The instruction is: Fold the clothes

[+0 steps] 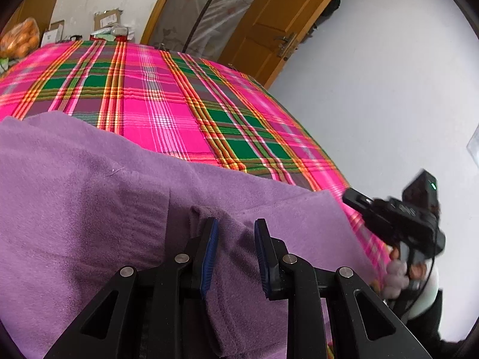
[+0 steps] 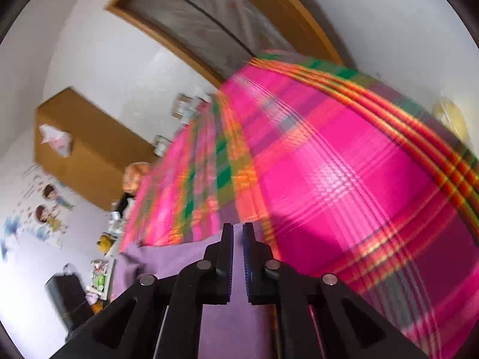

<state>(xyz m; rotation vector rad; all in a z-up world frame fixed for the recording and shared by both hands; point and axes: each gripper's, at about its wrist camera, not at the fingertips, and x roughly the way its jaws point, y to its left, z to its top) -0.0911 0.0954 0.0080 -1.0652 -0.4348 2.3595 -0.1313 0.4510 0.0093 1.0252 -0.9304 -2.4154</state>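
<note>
A bright pink plaid cloth with green and orange stripes [image 1: 167, 95] covers the whole surface. In the left wrist view it runs off toward 12 o'clock, where cardboard boxes [image 1: 107, 19] stand against a white wall, and a bag of orange fruit [image 1: 21, 40] sits at about 10 o'clock. A brown wooden door with a metal latch [image 1: 284, 27] stands at 1 o'clock beside a doorway hung with clear plastic sheeting [image 1: 209, 9].

A purple fleece garment [image 1: 89, 197] lies spread over the near half of the surface. The left hand-held gripper [image 1: 236, 257] has its blue-padded fingers set moderately apart, with a raised fold of the fleece running between them; whether the pads press on it cannot be told.

Only the left view shows the right hand-held gripper from outside, at 4 o'clock off the edge of the cloth, held by a hand [image 1: 414, 264] with a small grey fuzzy thing against it.

The right wrist view is blurred. It alone shows a brown wooden cabinet [image 2: 86, 152] at 9 o'clock, cartoon wall stickers [image 2: 45, 209] at 8 o'clock and a cluttered shelf at 7 o'clock. There the right hand-held gripper [image 2: 238, 257] stands nearly closed, a narrow gap between its pads, with the purple fleece beneath and behind it; whether any cloth is pinched cannot be told.
</note>
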